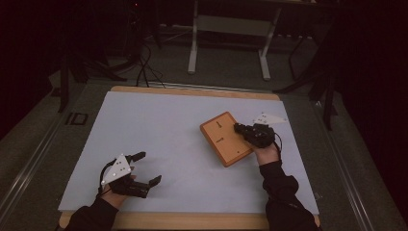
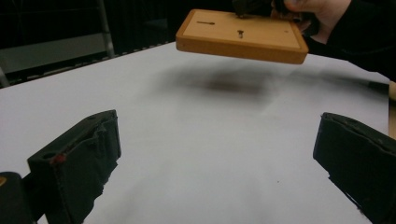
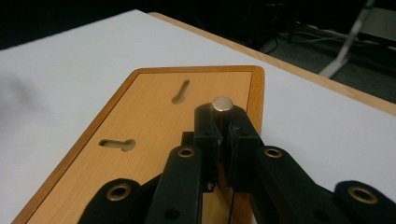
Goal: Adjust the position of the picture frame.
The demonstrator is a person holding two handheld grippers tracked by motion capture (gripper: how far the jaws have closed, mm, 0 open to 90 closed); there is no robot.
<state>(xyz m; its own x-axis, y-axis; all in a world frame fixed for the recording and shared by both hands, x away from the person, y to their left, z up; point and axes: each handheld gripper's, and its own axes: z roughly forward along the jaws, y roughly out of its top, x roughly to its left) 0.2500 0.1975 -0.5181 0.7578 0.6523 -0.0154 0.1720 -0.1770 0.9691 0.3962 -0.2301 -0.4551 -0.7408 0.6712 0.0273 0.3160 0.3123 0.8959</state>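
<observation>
Nearest in the high view, left tongs [image 1: 146,168] gape empty over the tabletop [image 1: 163,125]; right tongs [image 1: 237,128] clamp the wooden board [image 1: 223,139]; left gripper view shows the board [image 2: 240,35] held airborne above its shadow; right gripper view shows jaws pinched on a metal peg [image 3: 222,104] over the board

White sheet [image 1: 168,144] covers most of the tabletop; wood edge of the table [image 1: 192,90] shows at far and near sides. Beyond it, grey floor w/ a white metal stand [image 1: 230,29] on two legs, black cables [image 1: 144,67] trailing left of it. Background dark.
</observation>
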